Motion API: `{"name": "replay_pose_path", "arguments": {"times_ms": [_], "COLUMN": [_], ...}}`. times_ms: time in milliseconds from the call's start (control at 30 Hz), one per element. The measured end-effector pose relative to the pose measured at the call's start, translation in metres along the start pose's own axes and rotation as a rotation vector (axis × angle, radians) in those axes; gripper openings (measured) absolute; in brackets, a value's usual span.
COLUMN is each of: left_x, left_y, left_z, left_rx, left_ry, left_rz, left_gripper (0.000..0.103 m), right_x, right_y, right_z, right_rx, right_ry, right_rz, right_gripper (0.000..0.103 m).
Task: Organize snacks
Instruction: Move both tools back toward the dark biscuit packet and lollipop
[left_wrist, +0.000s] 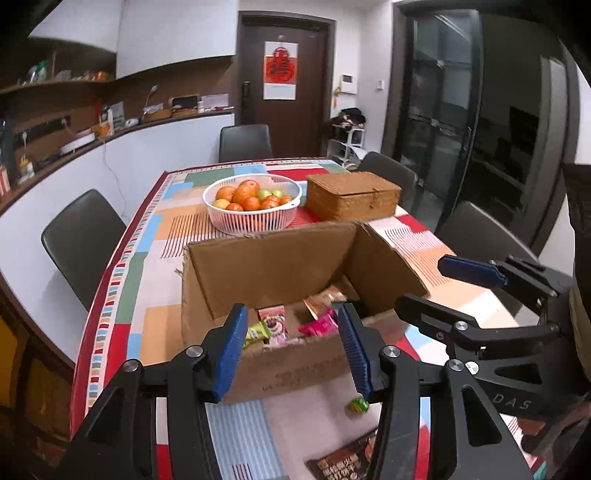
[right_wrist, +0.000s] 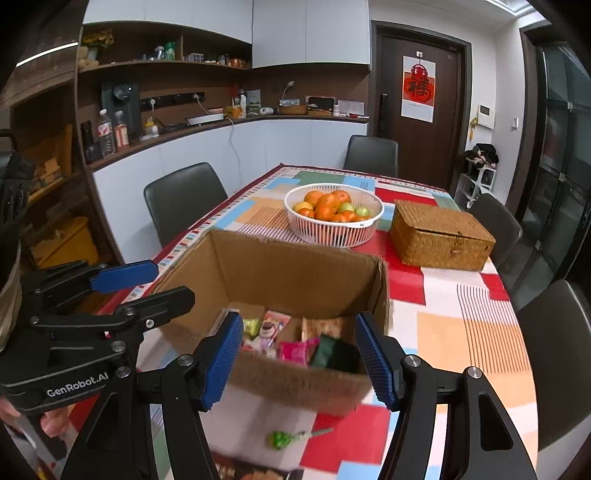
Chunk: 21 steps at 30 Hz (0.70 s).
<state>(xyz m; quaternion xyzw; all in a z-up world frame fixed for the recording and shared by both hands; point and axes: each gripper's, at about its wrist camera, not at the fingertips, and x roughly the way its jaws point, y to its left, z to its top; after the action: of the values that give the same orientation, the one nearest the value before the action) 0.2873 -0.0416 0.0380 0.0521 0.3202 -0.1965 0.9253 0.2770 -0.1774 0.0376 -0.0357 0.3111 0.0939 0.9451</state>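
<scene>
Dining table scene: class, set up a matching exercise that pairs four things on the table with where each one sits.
Things:
1. cardboard box
2. white basket
3. wicker box
4. green lollipop

Places:
A. on the tablecloth in front of the cardboard box, nearest the camera
B. far right of the table, lid closed
C. middle of the table, open, snack packets inside
D. behind the cardboard box, holding oranges and green fruit

Pairs: 1-C, 2-D, 3-B, 4-A
</scene>
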Motion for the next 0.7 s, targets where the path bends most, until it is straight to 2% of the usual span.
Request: {"name": "replay_pose_path", "arguments": {"times_ms": [367,700], "left_x": [-0.003,0.023], "left_y": [-0.039,-0.074], "left_z": [-0.048,-0.097], "left_rx": [0.125,0.279], "left_ry": [0.086,0.250], "left_rz": [-0.041,-0.158], "left_gripper": [0.057,0.066], "right_x": [-0.017,-0.024], "right_y": [-0.006,-0.008], "right_z": [-0.052,-0.106], "right_rx": [-0.032,-0.028], "right_ry": [0.076,0.172], "right_rz": [-0.014,-0.040], "right_gripper": [0.063,0.063]}}
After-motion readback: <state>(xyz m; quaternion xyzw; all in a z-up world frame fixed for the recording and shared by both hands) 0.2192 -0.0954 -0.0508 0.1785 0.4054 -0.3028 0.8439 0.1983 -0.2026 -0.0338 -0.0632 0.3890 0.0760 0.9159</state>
